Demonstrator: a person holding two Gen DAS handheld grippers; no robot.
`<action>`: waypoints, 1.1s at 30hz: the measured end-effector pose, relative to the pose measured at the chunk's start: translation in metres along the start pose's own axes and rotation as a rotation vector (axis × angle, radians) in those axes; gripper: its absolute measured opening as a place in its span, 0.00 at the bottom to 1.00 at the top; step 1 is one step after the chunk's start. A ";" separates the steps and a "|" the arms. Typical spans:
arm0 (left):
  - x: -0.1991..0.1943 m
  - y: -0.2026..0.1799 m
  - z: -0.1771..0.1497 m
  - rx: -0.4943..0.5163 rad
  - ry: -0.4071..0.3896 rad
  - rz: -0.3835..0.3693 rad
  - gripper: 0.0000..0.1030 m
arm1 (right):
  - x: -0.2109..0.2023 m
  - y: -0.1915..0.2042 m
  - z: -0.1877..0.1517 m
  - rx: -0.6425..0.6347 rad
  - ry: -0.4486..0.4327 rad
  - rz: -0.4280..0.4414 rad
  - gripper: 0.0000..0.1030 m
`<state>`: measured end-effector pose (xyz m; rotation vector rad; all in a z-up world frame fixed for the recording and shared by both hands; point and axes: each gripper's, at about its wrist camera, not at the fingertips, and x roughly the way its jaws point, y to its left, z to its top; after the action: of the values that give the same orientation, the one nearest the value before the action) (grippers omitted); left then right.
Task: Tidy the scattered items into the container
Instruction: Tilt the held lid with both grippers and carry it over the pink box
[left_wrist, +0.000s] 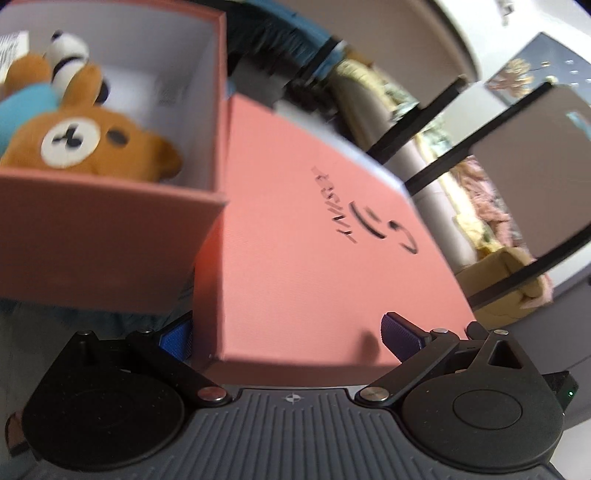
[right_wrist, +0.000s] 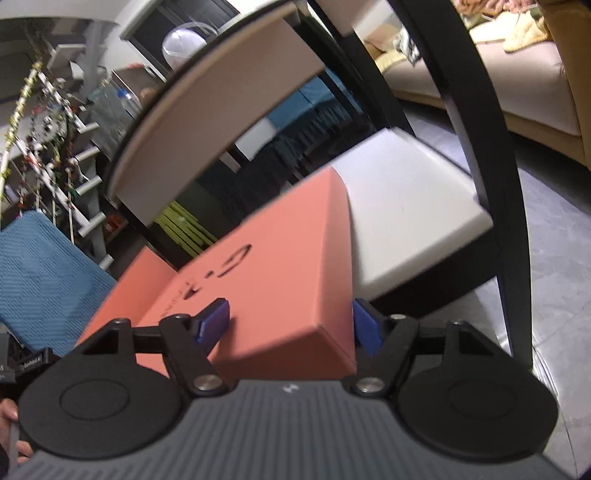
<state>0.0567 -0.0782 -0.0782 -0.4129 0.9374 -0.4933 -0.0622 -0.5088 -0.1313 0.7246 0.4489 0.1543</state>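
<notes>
The brown teddy bear (left_wrist: 92, 144) lies inside the open pink box (left_wrist: 110, 240), with a blue toy (left_wrist: 22, 110) and a striped black-and-white toy (left_wrist: 68, 55) beside it. The pink lid (left_wrist: 314, 229) is off the box, and I hold it from both ends. My left gripper (left_wrist: 288, 338) pinches one end, my right gripper (right_wrist: 291, 326) pinches the other. The toys I can see are in. I think the lid goes on top next.

a white padded chair seat (right_wrist: 413, 206) with a black frame (right_wrist: 491, 177) carries the pink lid (right_wrist: 288, 251), which lies partly on it; grey tiled floor (right_wrist: 554, 258) beneath.
</notes>
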 end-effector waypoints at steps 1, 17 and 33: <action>-0.003 -0.002 -0.001 0.006 -0.014 -0.015 0.99 | -0.004 0.001 0.002 0.004 -0.013 0.009 0.70; -0.024 -0.019 -0.001 0.078 -0.127 -0.092 0.96 | -0.029 0.013 0.021 0.013 -0.089 0.043 0.70; -0.022 -0.007 -0.004 0.040 -0.086 -0.102 0.95 | -0.030 0.011 0.019 0.017 -0.056 0.026 0.70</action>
<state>0.0406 -0.0725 -0.0622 -0.4437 0.8254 -0.5818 -0.0808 -0.5206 -0.1014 0.7503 0.3878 0.1541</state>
